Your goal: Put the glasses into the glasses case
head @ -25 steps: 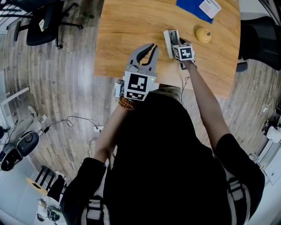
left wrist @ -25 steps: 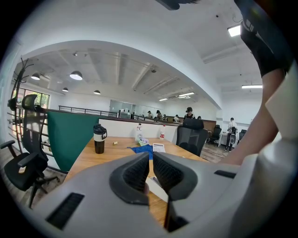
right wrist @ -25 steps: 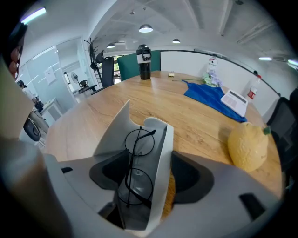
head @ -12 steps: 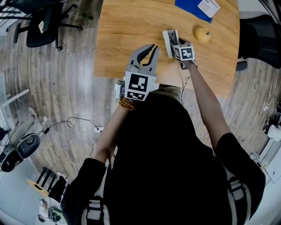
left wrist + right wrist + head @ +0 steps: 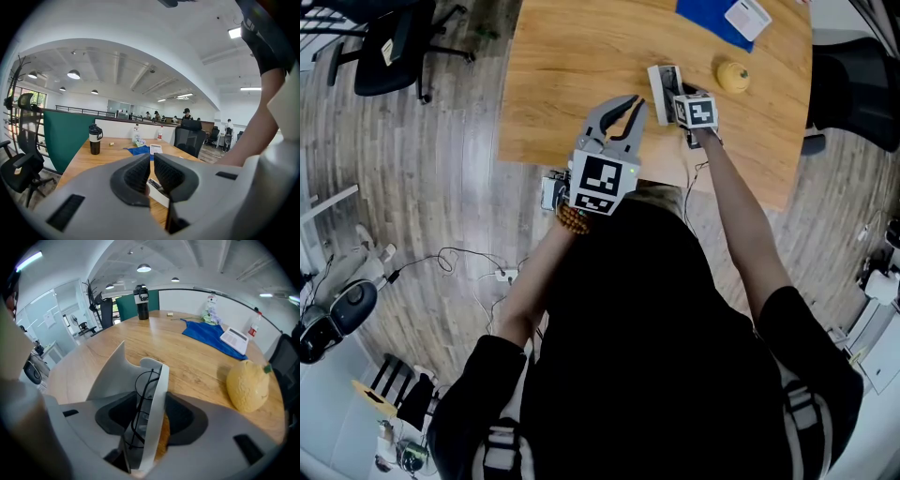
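The white hard-shell glasses case (image 5: 158, 380) is seen standing open on the light wooden worktop (image 5: 140, 341), towards its near edge in the head view. The black thin wire-rimmed glasses (image 5: 141, 401) are seen lying inside the case, between its two shells. The case is straddled by the right hand-held gripper (image 5: 152, 411), which is pointed steeply down. Its jaws are spread and closing, with the case between them. A strip of wood is still visible between the right shell and the right pad, so no full pinch is made. Whether the left pad touches the left shell cannot be told.

The left hand-held gripper (image 5: 152, 173) is held roughly level over the near edge of the worktop, left of the case and apart from it. Its jaws are pressed almost together, with only a thin slit left, and nothing is held between them.

A yellow bumpy lemon-like fruit (image 5: 247, 385) is seen on the worktop to the right of the case, near it but not touching. Further back, a blue cloth (image 5: 208, 336) is spread out with a white booklet (image 5: 236, 339) on it. A black tumbler with a white band (image 5: 142, 302) is placed at the far end of the worktop.
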Tool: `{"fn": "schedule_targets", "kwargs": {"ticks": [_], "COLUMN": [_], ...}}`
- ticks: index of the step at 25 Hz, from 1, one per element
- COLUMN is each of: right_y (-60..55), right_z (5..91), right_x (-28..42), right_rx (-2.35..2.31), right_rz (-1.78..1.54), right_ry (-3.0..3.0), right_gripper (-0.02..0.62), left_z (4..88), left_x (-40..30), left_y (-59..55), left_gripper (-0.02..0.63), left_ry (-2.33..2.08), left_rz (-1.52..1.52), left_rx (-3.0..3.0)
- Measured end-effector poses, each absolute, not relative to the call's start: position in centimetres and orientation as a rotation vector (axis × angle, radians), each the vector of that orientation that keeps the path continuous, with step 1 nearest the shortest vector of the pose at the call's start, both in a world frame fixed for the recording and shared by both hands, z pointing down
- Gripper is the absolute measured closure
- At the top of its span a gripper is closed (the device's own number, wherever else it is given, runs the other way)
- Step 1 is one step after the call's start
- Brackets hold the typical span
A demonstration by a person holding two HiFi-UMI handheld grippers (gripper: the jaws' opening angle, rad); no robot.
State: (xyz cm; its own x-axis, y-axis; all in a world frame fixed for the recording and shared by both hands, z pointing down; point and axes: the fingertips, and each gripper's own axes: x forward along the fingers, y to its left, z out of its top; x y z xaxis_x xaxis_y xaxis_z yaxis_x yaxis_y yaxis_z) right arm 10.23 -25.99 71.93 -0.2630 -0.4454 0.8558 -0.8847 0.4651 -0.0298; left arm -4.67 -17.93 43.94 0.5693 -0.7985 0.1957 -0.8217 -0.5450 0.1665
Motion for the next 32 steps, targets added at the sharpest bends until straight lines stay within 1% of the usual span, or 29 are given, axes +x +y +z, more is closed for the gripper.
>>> {"fn": "schedule_targets", "kwargs": {"ticks": [20,23,25,28,30,32], "right_y": [-26.1,-26.3,-26.5,-25.7,-24.6,-23.5], "right_z": [71.3,71.3,70.5,69.5,70.2,71.2], "right_x": [10.3,10.1,10.0,9.6,9.6,10.0], "right_rx": [1.147,1.136,1.156,1.176,1.155,1.135], "right_rz": [0.676,0.646,0.583,0.552,0.554,0.545], "right_ry": [-1.862,-1.884,-1.952,-2.001,-1.97,-1.93], "right_gripper": [0.408,0.395,0.331,0.313,0.312,0.29], "left_z": [44.4,44.6,44.4,44.5,44.7,44.6], "left_x": [-5.2,-5.2,-5.2,-5.5,-5.6,-5.4], "left_y": [-17.9,-18.0,-17.9,-17.9,-18.0,-17.8], "left_gripper": [0.565,0.565,0.565,0.565,0.565,0.565], "left_ry": [-1.334,-1.336,-1.342,-1.355,-1.356,-1.352], "left_rz": [0.146,0.147,0.147,0.146,0.147,0.146], "left_rx": [2.536,2.533,2.535,2.528,2.522,2.528]}}
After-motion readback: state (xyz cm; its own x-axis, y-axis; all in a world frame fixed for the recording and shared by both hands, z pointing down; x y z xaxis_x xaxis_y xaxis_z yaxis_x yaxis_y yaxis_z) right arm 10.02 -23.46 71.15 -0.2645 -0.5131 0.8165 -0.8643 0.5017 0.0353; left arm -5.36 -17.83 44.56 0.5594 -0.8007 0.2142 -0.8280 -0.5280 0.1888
